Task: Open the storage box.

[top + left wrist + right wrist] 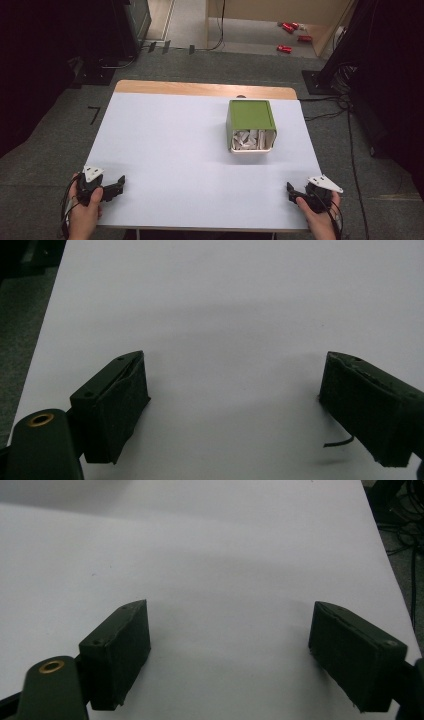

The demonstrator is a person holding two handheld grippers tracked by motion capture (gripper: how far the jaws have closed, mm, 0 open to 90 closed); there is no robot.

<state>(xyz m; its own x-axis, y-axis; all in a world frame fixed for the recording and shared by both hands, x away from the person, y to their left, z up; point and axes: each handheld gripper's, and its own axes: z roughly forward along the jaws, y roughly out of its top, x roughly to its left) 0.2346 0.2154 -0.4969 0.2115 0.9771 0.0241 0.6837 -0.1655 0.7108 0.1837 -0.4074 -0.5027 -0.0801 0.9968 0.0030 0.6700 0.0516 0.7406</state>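
I've got the left gripper (118,186) and right gripper (292,192) at the table's (165,145) near corners, jaws spread wide, nothing held. The green box (250,115) lies tipped toward me, far right.

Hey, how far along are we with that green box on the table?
Nothing looks done yet. The green box lies on its side on the white table, white pieces showing in its open end. Nothing is in hand: the left tongs and right tongs rest open at the near edge, far from it. Everything remains.
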